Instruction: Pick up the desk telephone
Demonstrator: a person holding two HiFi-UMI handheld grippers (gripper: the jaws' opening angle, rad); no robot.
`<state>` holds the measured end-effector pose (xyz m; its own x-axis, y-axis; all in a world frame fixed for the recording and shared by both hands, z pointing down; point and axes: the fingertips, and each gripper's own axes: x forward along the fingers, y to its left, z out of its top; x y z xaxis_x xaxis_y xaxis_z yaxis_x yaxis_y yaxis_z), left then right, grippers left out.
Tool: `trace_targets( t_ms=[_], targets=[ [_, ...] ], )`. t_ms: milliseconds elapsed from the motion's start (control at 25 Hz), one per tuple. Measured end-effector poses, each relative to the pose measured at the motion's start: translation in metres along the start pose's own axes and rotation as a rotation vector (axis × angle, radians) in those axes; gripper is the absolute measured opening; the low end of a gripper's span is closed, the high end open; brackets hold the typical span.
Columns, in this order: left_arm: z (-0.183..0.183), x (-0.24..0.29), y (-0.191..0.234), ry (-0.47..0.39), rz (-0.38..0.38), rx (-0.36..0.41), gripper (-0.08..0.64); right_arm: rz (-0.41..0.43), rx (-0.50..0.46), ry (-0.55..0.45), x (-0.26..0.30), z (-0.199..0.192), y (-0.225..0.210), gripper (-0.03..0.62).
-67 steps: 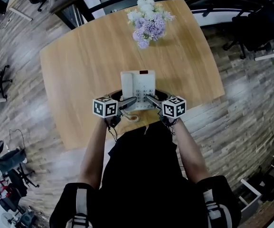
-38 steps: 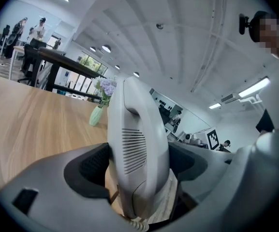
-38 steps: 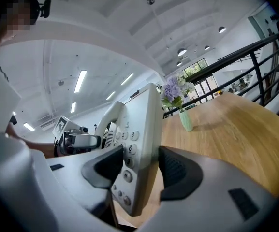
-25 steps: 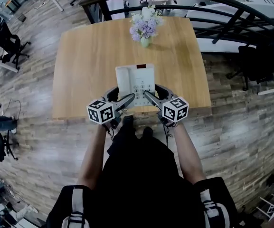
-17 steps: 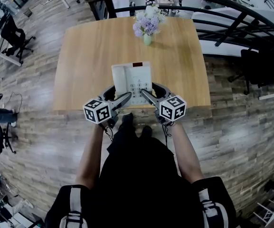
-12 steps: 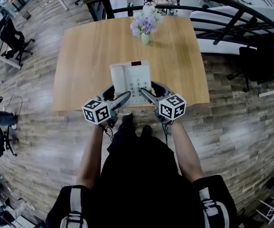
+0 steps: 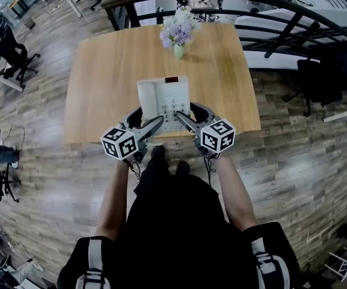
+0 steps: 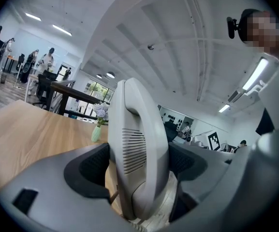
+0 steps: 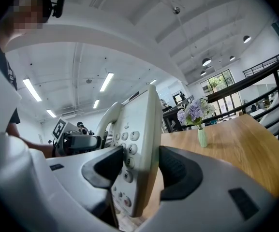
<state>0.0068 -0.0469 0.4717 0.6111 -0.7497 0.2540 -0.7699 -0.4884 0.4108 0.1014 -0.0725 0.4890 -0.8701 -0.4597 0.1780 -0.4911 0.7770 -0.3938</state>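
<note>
Table (image 7: 101, 71) first: pale wood-grain top, flat and matte, with squared corners. It reads smaller and farther off in the head view than a few seconds back. The coiled cord that lay at its near edge no longer shows there. Judgement: the lift has happened, and the pick-up looks all but done, needing only a steady hold.

Next, telephone (image 7: 163, 98): smooth off-white hard plastic, a slab-shaped base held over the table's near edge. Its handset (image 8: 137, 153) is rounded and has a slotted grille. The keypad (image 9: 125, 149) is rows of small round buttons.

Then left gripper (image 7: 148, 125): grey moulded jaws with dark ribbed pads, clamped across the handset side. Right gripper (image 7: 181, 119): jaws closed on the keypad side, one pad on the button face and the other on the underside. Both grips are unchanged from earlier.

Smallest, vase of flowers (image 7: 177, 38) at the table's far edge: a pale green vase with soft lilac and white clusters.
</note>
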Motion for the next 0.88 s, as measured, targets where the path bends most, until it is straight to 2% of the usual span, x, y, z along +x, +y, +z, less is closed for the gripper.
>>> trace_targets(
  t_ms=[880],
  targets=[
    [0.0037, 0.0076, 0.0033, 0.009, -0.008, 0.010, 0.382, -0.016, 0.000, 0.027, 0.0029, 0.0037, -0.0067, 0.245]
  ],
)
